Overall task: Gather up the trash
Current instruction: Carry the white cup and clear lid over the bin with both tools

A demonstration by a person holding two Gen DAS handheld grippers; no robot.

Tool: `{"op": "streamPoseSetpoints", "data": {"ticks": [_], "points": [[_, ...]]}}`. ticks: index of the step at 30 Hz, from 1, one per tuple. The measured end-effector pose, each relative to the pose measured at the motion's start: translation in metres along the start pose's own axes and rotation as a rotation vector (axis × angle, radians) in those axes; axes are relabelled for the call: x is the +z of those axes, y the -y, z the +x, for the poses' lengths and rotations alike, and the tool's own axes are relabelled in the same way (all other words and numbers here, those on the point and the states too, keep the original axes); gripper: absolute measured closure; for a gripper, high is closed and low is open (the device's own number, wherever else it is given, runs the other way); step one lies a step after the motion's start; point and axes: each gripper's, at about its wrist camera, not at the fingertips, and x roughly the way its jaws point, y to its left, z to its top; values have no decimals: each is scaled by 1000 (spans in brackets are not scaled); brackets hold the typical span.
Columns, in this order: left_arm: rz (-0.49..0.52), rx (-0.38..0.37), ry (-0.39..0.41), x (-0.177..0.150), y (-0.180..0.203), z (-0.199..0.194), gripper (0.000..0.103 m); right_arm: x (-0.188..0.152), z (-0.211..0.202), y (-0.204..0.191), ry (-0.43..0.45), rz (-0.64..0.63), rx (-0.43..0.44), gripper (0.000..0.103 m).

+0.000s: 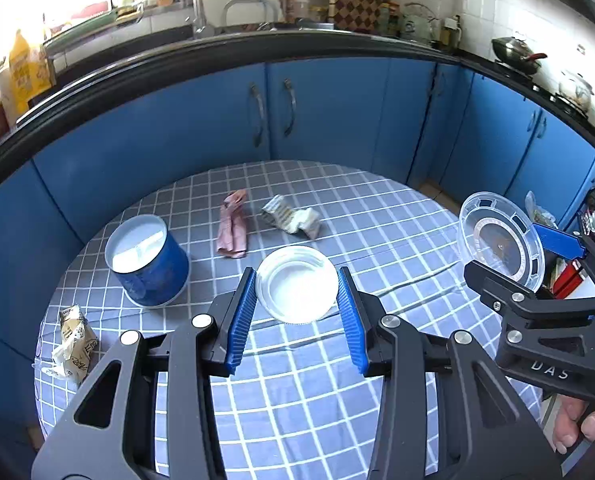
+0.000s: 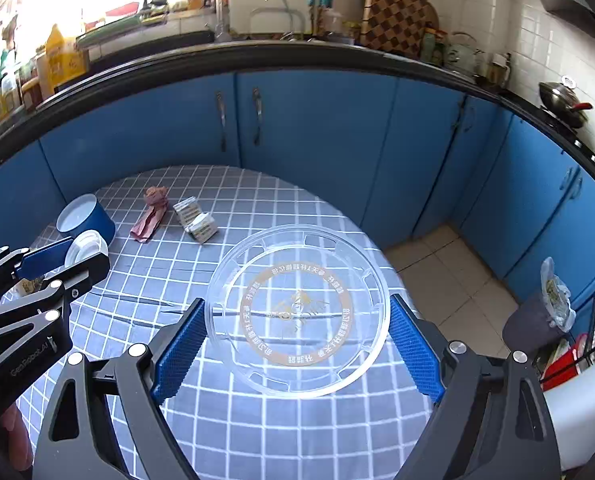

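My left gripper (image 1: 297, 280) is shut on a small white round plastic lid (image 1: 295, 292), with a blue pad against each side of its rim, above the checked tablecloth (image 1: 377, 232). My right gripper (image 2: 297, 302) is shut on a wide clear plastic lid (image 2: 297, 256) with a printed gold ring, its jaws standing far apart. The left wrist view shows the clear lid (image 1: 501, 240) at the right. In the right wrist view the white lid (image 2: 87, 246) sits at the left. On the table lie a pink crumpled wrapper (image 1: 233, 226) and a crushed striped carton (image 1: 293, 216).
A blue cup with a white inside (image 1: 149, 260) stands at the table's left, with a crumpled paper carton (image 1: 75, 340) nearer its edge. Blue cabinets (image 2: 317, 140) curve behind the round table. At the right, on the tiled floor, a dark bin (image 2: 533, 324) stands beside a cluttered rack.
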Motion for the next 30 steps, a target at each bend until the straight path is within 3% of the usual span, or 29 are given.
{"op": "streamPoseSetpoints", "data": {"ticks": [30], "points": [[212, -101, 86, 5, 161, -43, 62, -71, -97, 139, 65, 180, -183, 17]]}}
